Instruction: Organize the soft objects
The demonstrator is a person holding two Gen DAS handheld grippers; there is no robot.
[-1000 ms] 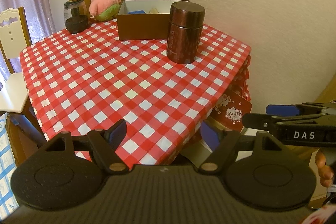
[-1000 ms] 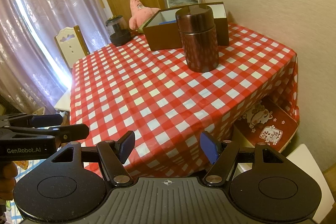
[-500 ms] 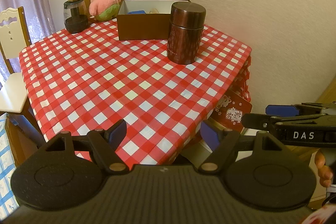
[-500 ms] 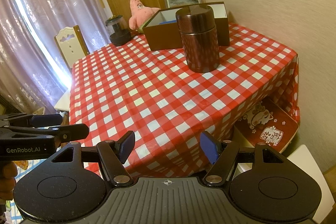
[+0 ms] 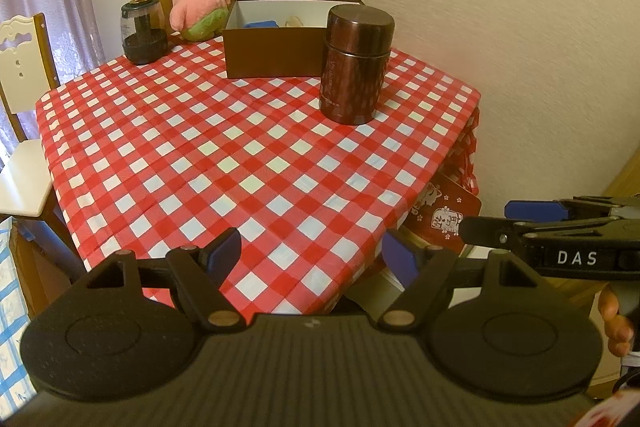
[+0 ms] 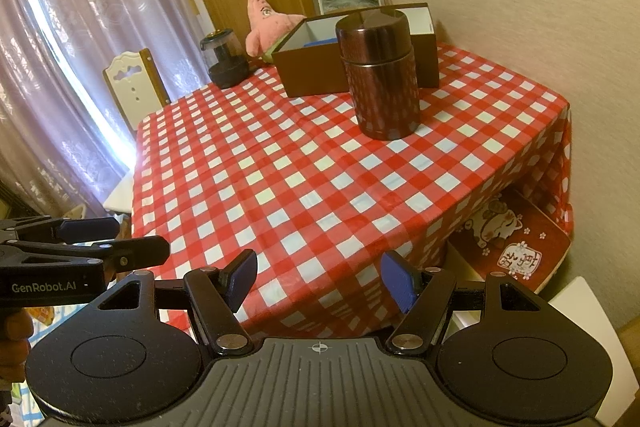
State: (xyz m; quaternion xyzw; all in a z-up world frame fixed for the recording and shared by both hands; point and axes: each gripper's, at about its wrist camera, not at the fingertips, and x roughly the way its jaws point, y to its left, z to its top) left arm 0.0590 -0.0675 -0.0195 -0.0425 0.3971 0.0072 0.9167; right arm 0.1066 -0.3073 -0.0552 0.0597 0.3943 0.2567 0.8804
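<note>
Through my left wrist view almost nothing had shifted over the last second: my left gripper (image 5: 312,253) hung spread and empty off the table's near edge, the pink plush (image 5: 196,9) at the far corner just beside the brown box (image 5: 272,55), outside it. My right wrist view matched: my right gripper (image 6: 319,277) gaped, holding nothing, plush and box unmoved. Such stillness fits waiting to reach or having finished.

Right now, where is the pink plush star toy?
The pink plush star toy sits at the table's far edge, between the dark grinder jar on its left and the open brown box on its right.
</note>
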